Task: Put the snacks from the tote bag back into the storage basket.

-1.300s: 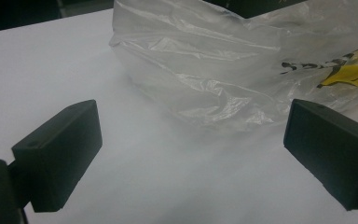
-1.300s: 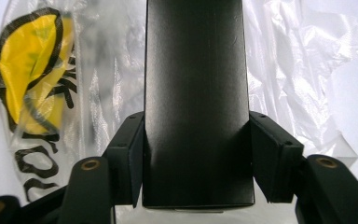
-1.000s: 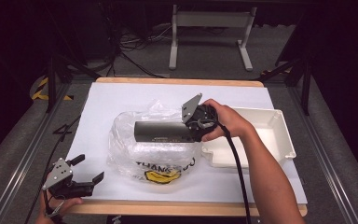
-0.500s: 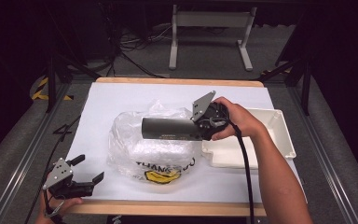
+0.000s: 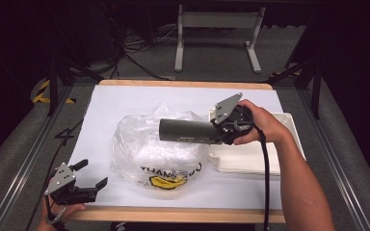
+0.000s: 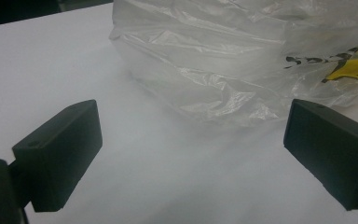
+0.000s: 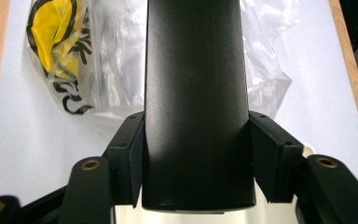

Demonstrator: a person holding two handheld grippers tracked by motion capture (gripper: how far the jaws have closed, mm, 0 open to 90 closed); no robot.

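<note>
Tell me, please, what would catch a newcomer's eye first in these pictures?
The dark cylinder, held level above the table's middle in the right gripper, stands out first. Beneath it lies a crumpled clear plastic bag with yellow print. A white tray sits at the right.

Your right gripper (image 5: 221, 131) clamps one end of a dark cylinder (image 5: 189, 131), holding it level above the clear plastic bag (image 5: 156, 151) beside the white tray (image 5: 289, 126). Your left gripper (image 5: 92, 175) rests open-jawed at the table's (image 5: 183, 214) near-left corner.
</note>
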